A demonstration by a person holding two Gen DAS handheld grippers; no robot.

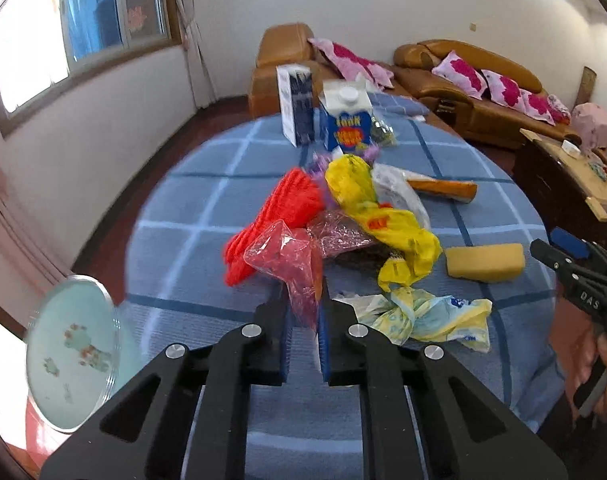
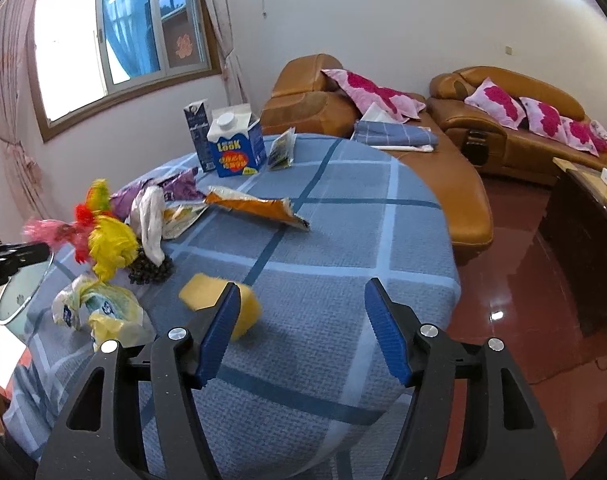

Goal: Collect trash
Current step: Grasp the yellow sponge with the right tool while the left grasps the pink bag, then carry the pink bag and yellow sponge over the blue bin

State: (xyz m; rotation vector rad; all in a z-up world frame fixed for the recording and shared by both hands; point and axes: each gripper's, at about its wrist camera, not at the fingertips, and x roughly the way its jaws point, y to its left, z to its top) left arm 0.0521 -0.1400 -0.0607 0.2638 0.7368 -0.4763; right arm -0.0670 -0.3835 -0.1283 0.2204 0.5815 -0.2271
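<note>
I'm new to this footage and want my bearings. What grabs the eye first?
A bright heap of trash mid-table: a red mesh bag, a yellow plastic bag and a pink cellophane wrapper pinched in the left tongs. Nearer the right tongs, which are open, lies a yellow sponge alone on the blue checked cloth.

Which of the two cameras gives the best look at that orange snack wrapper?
The right wrist view: the orange wrapper lies whole and unobstructed on the blue cloth. In the left wrist view only its end shows behind the yellow bag.
</note>
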